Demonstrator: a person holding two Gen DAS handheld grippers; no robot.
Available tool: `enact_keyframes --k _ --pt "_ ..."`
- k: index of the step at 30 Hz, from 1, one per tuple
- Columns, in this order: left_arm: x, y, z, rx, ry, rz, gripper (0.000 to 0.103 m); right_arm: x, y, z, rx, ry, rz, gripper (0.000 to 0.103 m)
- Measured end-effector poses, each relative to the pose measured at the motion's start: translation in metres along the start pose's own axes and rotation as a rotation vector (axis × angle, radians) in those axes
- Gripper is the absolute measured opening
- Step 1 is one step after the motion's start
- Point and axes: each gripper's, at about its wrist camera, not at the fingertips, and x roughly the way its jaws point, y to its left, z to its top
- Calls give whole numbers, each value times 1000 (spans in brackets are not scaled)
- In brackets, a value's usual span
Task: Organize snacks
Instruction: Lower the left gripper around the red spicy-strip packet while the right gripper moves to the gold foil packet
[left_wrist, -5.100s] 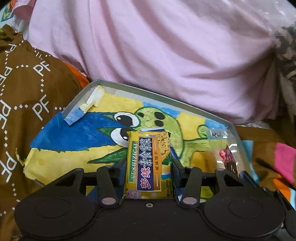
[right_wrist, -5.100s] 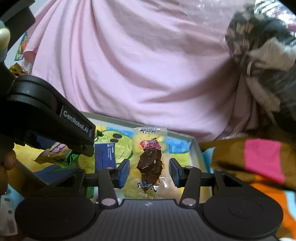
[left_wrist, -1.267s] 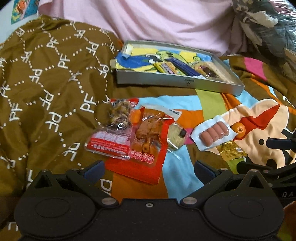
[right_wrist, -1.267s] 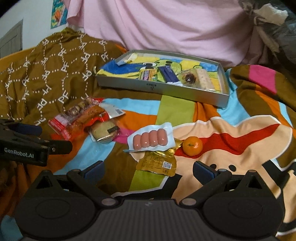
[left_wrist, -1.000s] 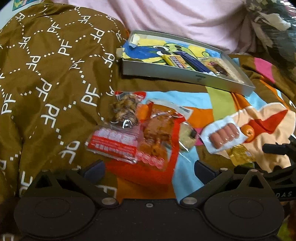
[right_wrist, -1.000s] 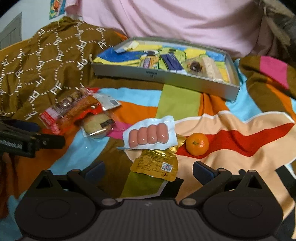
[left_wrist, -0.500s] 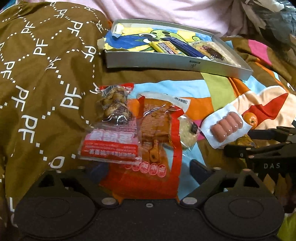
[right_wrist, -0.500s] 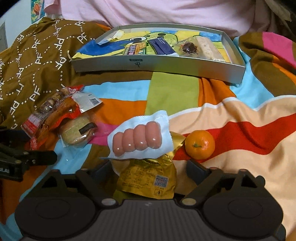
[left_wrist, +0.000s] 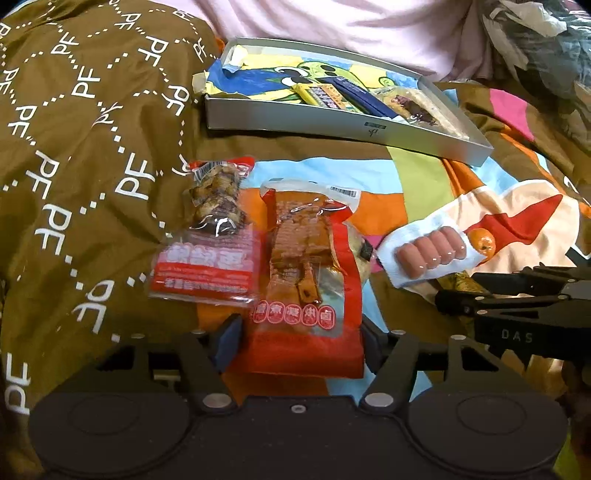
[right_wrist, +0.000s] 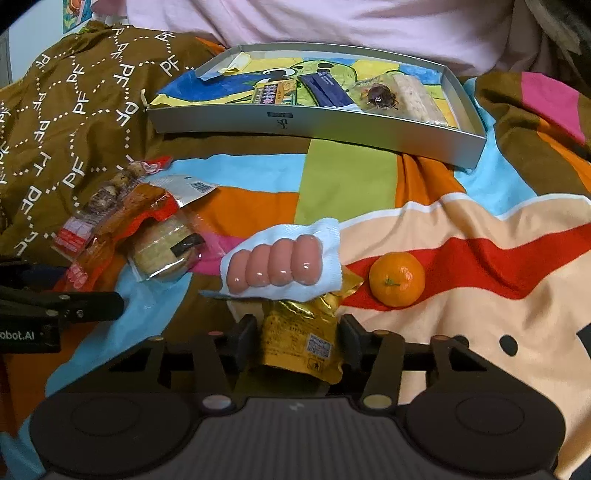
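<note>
**Left wrist view: both claws closing over snack packets on the bed**

Left wrist view has the left claw (left_wrist: 297, 341) low over the bedspread, its jaws closing with the bottom end of a red snack pouch (left_wrist: 308, 280) between them. The left pad sits just beside the pouch edge with a sliver of gap; whether the right pad touches cannot be told. Touching the pouch's left side lies a clear packet with a red label (left_wrist: 212, 243), dark pieces showing in its upper half. Peeking from under the pouch's right edge is a round cake in clear wrap (left_wrist: 360, 254).

In the right wrist view the right claw (right_wrist: 297, 341) is also closing, a gold foil packet (right_wrist: 301, 332) between its jaws and the pads close against its sides. A white sausage pack (right_wrist: 280, 264) with four pink sausages overlaps the top of the gold packet. Just right of it sits a mandarin (right_wrist: 397, 279) on the cartoon-print blanket (right_wrist: 480, 258).

Farther back a shallow grey box (right_wrist: 314, 123) rests on the bed, near a brown quilt (right_wrist: 74, 110) lettered "PF". Inside, on a cartoon lining, lie a yellow bar (right_wrist: 269, 90), a dark blue bar (right_wrist: 327, 88) and a clear packet with a dark piece (right_wrist: 382, 96), side by side.
</note>
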Motion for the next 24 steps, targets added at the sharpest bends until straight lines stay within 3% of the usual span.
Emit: enact_keyframes --k 10,14,20,24 --pt "-15 -10 -13 13 6 -22 65 -26 4 -15 -4 23 65 49" --pt "-14 -14 -14 34 9 -11 72 -30 12 -19 -57 9 45 61" --pt "-13 -9 -9 19 0 -17 82 -30 8 -17 -27 -3 39 76" --pt "-8 -11 -7 24 -2 -24 87 -25 8 -16 -28 -6 28 78"
